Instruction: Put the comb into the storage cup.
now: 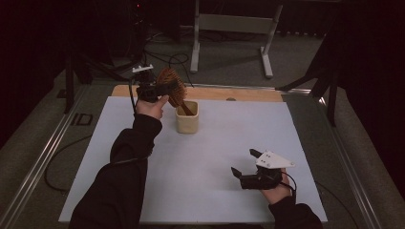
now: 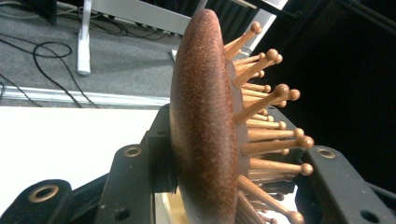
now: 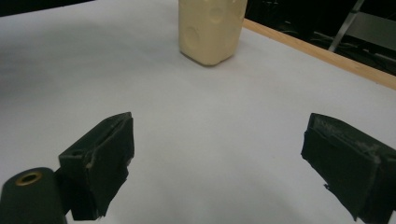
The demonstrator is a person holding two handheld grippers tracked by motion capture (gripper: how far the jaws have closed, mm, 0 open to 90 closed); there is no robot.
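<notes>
A wooden hairbrush [image 1: 173,87] with ball-tipped wooden pins is held over a cream square holder [image 1: 187,117] at the back of the white table cover; its handle reaches down into the holder. My left gripper [image 1: 154,89] is shut on the brush head [image 2: 203,126], one jaw against the brown back, the other on the pin side. My right gripper [image 1: 242,163] rests open near the front right of the table, nothing between its jaws. The holder [image 3: 211,29] stands ahead of it in the right gripper view.
The white cover [image 1: 215,157] lies on a wooden tabletop whose bare edge [image 1: 248,93] runs along the back. Beyond it are a grey carpeted floor, cables [image 1: 167,57] and a metal stand [image 1: 229,28]. A rail [image 1: 43,152] runs along the left side.
</notes>
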